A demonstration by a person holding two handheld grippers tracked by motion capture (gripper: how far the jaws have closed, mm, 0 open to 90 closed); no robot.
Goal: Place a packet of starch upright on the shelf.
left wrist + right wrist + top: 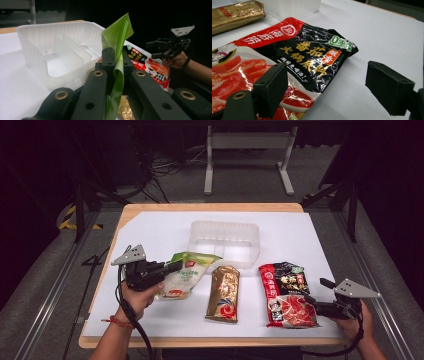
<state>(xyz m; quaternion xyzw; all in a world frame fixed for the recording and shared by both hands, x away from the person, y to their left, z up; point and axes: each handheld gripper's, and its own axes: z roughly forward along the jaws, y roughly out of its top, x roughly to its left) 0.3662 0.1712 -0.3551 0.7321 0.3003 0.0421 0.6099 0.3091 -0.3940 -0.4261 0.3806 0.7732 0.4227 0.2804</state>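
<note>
We pinch the green bag [117, 47] in our left gripper [172, 266], likely bound for the tray [225, 227]; our right gripper [315, 291] waits spread by the red bag [287, 62].

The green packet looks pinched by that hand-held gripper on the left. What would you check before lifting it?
1. Left hand-held gripper shut on green packet: ok.
2. Grip depth: only the packet's edge is pinched; cannot tell if it holds.
3. Clear tray empty, compartments free: ok.
4. Gold packet apart from the green one: ok.
5. Right hand-held gripper open, at the red and black packet, out of the path: ok.
</note>
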